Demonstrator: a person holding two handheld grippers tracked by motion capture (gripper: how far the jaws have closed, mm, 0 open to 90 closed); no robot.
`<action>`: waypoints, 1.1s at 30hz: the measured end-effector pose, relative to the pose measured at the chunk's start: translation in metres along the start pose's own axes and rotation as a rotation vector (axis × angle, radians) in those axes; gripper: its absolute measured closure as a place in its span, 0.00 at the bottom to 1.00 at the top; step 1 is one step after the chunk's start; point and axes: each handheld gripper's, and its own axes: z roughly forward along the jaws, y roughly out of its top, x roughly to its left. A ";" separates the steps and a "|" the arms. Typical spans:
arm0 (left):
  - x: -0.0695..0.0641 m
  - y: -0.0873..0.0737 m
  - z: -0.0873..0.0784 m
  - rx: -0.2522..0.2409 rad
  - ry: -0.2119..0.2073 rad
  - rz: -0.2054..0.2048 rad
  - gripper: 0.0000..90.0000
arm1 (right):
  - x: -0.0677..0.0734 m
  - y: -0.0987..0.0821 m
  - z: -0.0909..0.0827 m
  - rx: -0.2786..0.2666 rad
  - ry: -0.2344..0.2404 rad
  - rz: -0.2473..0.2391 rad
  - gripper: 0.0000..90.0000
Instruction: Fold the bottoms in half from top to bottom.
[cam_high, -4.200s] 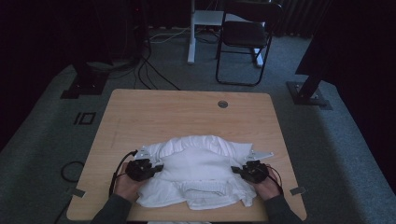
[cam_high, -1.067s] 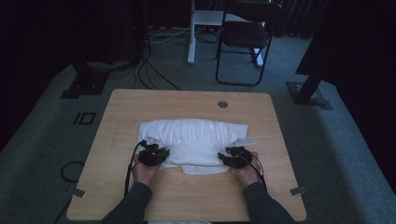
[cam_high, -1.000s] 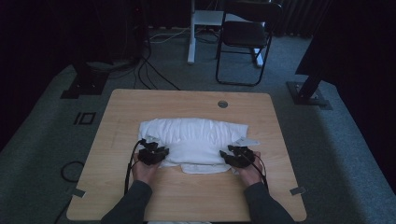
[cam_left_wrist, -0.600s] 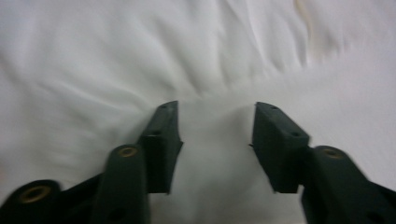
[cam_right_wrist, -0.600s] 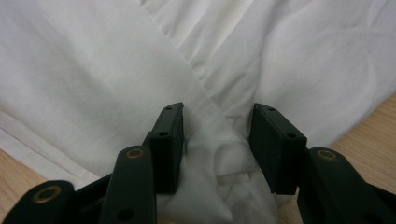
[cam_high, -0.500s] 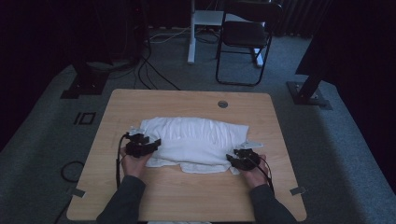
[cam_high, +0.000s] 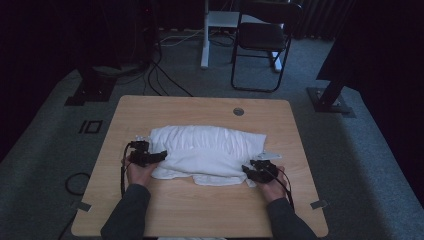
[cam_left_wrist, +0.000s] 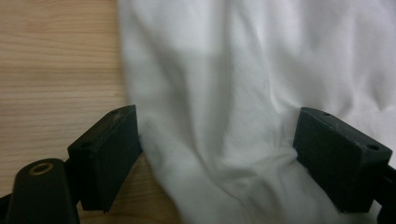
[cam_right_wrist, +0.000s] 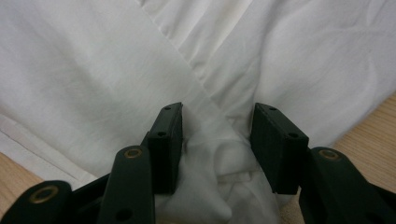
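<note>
**Operator:** Looking down from the high view, I see the white garment (cam_high: 207, 155) lying folded in a wide band across the middle of the wooden table (cam_high: 200, 212). My left gripper (cam_high: 159, 156) is at the left end of the cloth, and my right gripper (cam_high: 248, 172) is at the near right corner of it.

**Colleague:** What do the left tongs do?

**Operator:** They stand wide apart. They have just been opening. In the left gripper view the cloth (cam_left_wrist: 243, 93) lies between the two black jaws, and a soft ridge of it runs up between them. One jaw is over bare wood beside the edge of the cloth, the other one rests at a crease. The pads do not press on the fabric, so nothing is held there.

**Colleague:** And the right side?

**Operator:** In the right gripper view the jaws are about half apart, with a bunched fold of the garment (cam_right_wrist: 224, 163) between them. The fold seems to fill the gap, but if the pads really squeeze it or only stand around it, I cannot tell from these pictures.

**Colleague:** Where are your hands?

**Operator:** Both forearms come in from the near edge of the table. A black chair (cam_high: 262, 37) stands on the floor behind the table, well apart from the work.
</note>
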 end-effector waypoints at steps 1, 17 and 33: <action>-0.002 -0.001 0.000 -0.002 0.007 0.007 0.17 | 0.000 0.000 0.000 -0.001 0.000 0.001 0.59; -0.029 -0.012 -0.006 0.001 0.037 0.085 0.65 | 0.001 -0.002 0.000 -0.015 -0.006 0.000 0.59; 0.000 -0.004 -0.033 -0.160 -0.167 -0.057 0.92 | 0.003 0.000 -0.002 0.009 0.017 -0.013 0.58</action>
